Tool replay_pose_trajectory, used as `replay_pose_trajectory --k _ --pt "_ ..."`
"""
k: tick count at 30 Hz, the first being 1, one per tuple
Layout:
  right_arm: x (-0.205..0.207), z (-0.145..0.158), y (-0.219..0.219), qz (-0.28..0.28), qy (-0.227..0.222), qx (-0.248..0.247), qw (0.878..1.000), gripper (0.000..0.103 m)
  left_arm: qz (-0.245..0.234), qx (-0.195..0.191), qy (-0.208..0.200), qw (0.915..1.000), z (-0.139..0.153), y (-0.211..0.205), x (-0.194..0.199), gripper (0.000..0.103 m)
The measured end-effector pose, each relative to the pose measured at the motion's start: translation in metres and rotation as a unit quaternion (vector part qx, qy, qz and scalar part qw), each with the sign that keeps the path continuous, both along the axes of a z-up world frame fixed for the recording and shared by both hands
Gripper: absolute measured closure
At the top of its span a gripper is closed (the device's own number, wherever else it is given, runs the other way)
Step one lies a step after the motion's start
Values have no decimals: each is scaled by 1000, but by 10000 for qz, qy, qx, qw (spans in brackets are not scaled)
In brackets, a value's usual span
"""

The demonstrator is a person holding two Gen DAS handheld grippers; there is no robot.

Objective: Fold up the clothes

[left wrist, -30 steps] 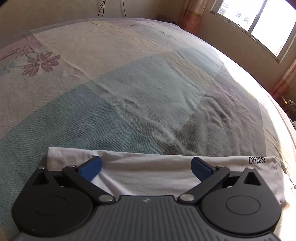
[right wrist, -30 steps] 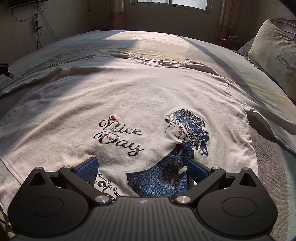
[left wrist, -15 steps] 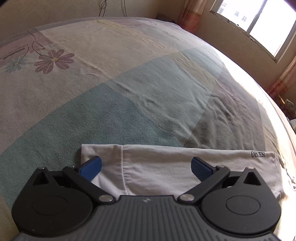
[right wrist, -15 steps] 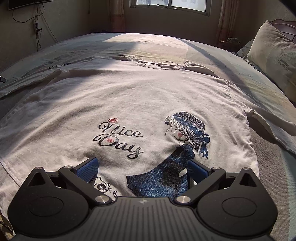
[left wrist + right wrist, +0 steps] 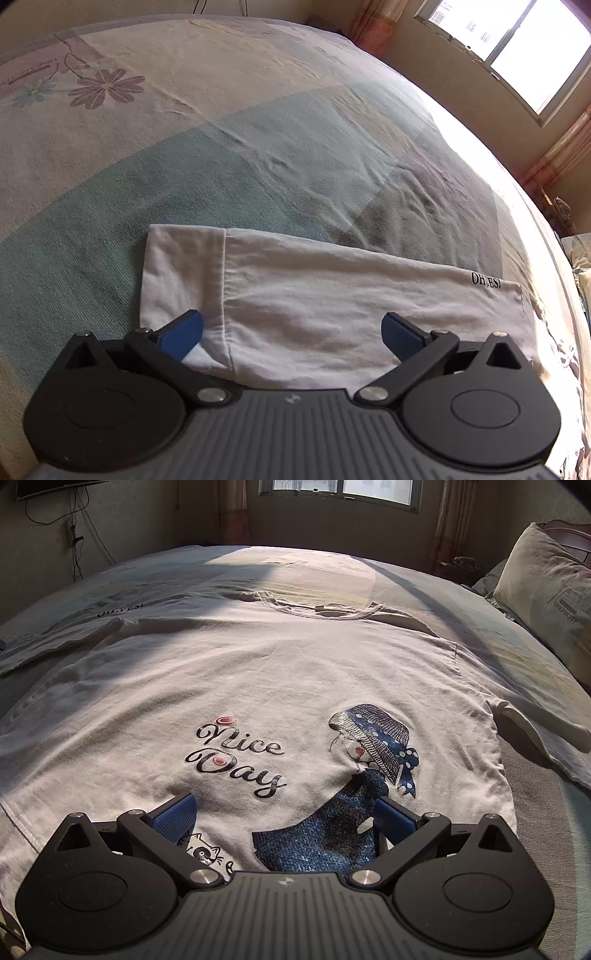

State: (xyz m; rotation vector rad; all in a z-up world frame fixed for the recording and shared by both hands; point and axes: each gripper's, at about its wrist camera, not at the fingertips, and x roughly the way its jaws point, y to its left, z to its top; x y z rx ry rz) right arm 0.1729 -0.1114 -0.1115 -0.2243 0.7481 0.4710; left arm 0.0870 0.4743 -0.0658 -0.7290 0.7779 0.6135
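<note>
Left wrist view: the left gripper (image 5: 291, 330) is spread wide, grasping nothing, over the sleeve (image 5: 314, 306) lying flat on the bed (image 5: 221, 147).

Right wrist view: the right gripper (image 5: 282, 818) is likewise released above the shirt (image 5: 277, 672) front. The cloth looks light, limp and likely to sag; cuff and hem seem the best holds.

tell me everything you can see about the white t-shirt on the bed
The t-shirt is white, soft cotton by the look, spread front-up and lightly wrinkled on the bed. Its chest print reads "Nice Day" beside a girl in a dotted blue hat, with a small cat near the hem. The round neckline points toward the window. One sleeve, marked "OH YES!", lies flat under the open left gripper; the open right gripper is over the hem.
</note>
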Motion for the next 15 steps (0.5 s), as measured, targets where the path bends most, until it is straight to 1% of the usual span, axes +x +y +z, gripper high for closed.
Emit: replay_pose_trajectory --k 1,2,4,6,8,10,12,13,15 --pt "0 0 0 3 -1 -4 10000 0 134 -41 118 9998 5 -1 0 1" --pt "0 0 0 5 -4 -7 10000 0 98 -8 185 9998 12 -6 2 1" --pt "0 0 0 10 7 -2 10000 0 -190 60 142 9997 31 -25 8 1" --pt "0 -1 -1 30 5 34 10000 0 -582 44 -4 9983 51 -51 17 1" --pt "1 -1 -3 55 -2 79 10000 0 -1038 64 -85 9945 71 -86 32 1" --pt "1 -2 -4 69 15 122 9999 0 -1591 60 -132 9872 86 -128 51 1" --pt "2 -1 -4 85 31 135 9999 0 -2072 -3 -188 9781 89 -167 66 1" --pt "2 -1 -4 93 27 138 9999 0 -2294 -79 -227 9730 87 -188 74 1" --pt "1 -2 -5 113 17 144 9998 0 -2635 -235 -245 9641 72 -228 91 1"
